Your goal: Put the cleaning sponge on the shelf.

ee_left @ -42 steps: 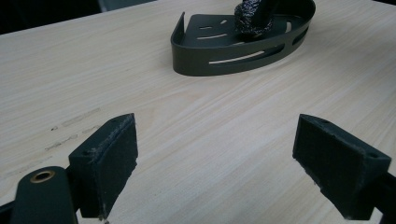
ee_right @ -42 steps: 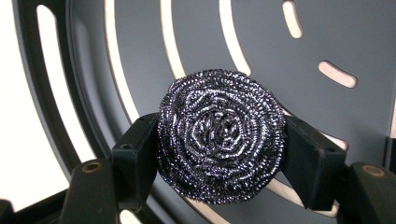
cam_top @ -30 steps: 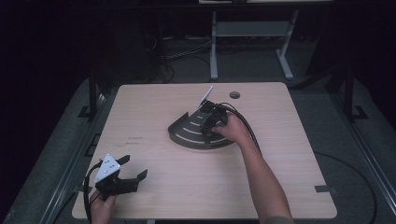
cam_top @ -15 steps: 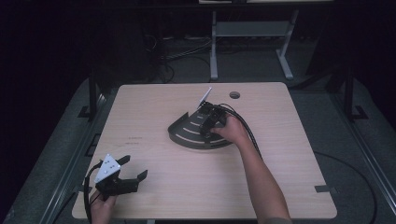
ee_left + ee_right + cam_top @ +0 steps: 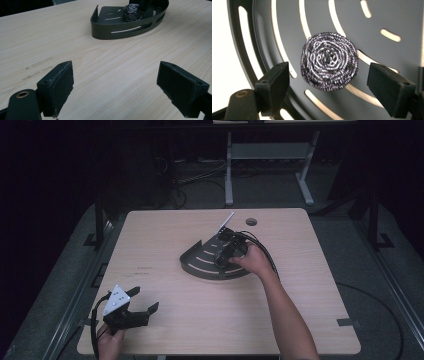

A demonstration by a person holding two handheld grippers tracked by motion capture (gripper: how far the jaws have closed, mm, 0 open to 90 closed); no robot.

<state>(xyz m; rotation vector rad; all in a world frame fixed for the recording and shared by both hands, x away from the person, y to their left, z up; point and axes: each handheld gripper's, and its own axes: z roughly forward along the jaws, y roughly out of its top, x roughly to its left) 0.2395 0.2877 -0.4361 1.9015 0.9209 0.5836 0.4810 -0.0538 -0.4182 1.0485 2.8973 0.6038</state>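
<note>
You had the right gripper (image 5: 226, 254) over the dark corner rack (image 5: 197, 265) that sat mid-table, a little toward the far edge, your right hand (image 5: 256, 261) behind it. Its jaws had just been opening: in the right gripper view they stood wide, one on either side of the steel wool scourer (image 5: 329, 64), and neither pad (image 5: 278, 85) touched it. The scourer lay free on the slotted floor of the rack (image 5: 387, 15), a round coil of bright wire, with pale tabletop showing through the curved slots around it. From the left gripper view the same scourer (image 5: 133, 12) sat inside the rack (image 5: 110, 27), behind its low slotted wall. Your left gripper (image 5: 131, 311) was well apart from all this, near the table's (image 5: 300, 320) near left corner, held in your left hand (image 5: 110, 344); its jaws were spread wide over bare wood with nothing between them, and the grey three-cornered plate (image 5: 115, 300) on top faced up. Writing: no brand or label was readable on the rack, the scourer or either gripper. Some faint dark marks (image 5: 145, 268) on the tabletop left of the rack were too small to read.
</note>
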